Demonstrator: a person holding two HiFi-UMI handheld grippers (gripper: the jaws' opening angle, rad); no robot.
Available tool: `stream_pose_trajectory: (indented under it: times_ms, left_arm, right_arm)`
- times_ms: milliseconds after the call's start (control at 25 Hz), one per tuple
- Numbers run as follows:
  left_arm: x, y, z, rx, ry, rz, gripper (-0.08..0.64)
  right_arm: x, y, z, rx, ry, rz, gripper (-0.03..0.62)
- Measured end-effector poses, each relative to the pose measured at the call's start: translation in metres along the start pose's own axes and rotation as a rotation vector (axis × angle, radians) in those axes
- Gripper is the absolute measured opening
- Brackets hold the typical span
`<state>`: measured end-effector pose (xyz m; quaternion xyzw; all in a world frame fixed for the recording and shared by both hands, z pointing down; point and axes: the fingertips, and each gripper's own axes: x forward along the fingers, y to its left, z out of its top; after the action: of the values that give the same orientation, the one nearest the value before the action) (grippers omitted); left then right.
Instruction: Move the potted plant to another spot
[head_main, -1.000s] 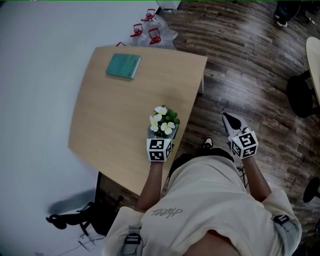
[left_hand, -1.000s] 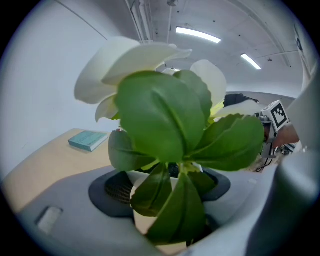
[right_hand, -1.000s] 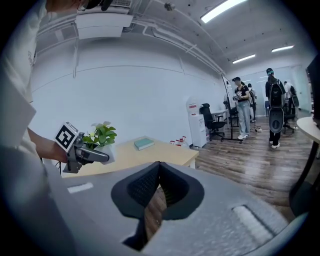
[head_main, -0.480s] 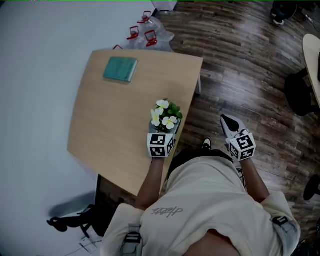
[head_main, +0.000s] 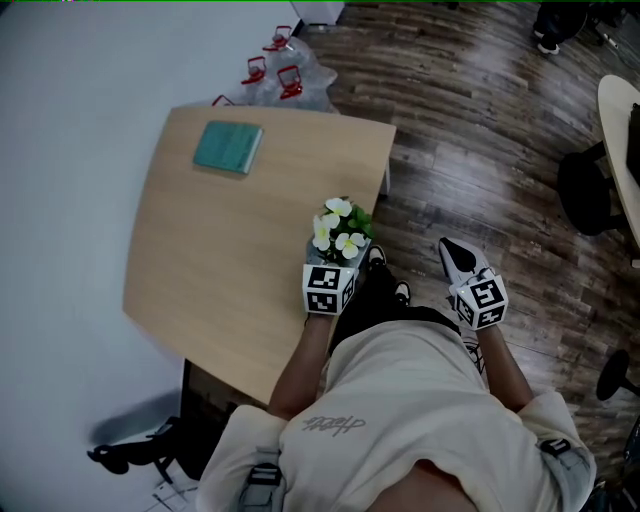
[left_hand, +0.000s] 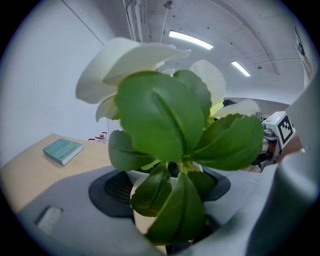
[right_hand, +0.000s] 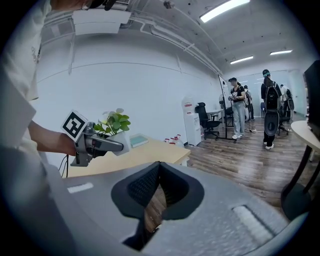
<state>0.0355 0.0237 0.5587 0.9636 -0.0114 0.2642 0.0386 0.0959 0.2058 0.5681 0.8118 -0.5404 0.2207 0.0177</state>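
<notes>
Head view finds you standing at the corner of a light wooden table (head_main: 215, 250), a two-jaw gripper in each hand, dark plank flooring (head_main: 480, 150) spreading to your right. Your left gripper (head_main: 335, 264) holds the small potted plant with white flowers and broad green leaves (head_main: 340, 230) right at the table's near right edge, close against your body. In the left gripper view that left gripper (left_hand: 167, 189) has its jaws clamped on either side of the white pot, the potted plant (left_hand: 170, 127) filling most of the frame with its foliage. Seen from the right gripper view, your left gripper (right_hand: 100, 143) carries the potted plant (right_hand: 114, 123) upright, and the pot appears to hang clear of the table (right_hand: 150, 152) rather than rest on it. Your right gripper (head_main: 458, 252) hovers over the floor, well apart from the table, and in its own view the right gripper (right_hand: 158, 184) has its dark ribbed pads pressed together with nothing between them. A teal rectangular book (head_main: 228, 148) lies flat near the far end of the table, well apart from the plant, and shows again in the left gripper view (left_hand: 62, 150). Red-handled items on clear plastic (head_main: 280, 75) sit on the floor beyond the table. Several people (right_hand: 237, 112) stand in the distance of the office.
</notes>
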Motion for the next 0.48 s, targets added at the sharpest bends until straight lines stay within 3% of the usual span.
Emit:
stream_pose_trajectory:
  times_ms: [480]
  left_arm:
    - [0.045,0.043,0.005,-0.036,0.014,0.024,0.364]
  right_arm:
    - [0.034,-0.041,0.033,-0.033,0.015,-0.036,0.003]
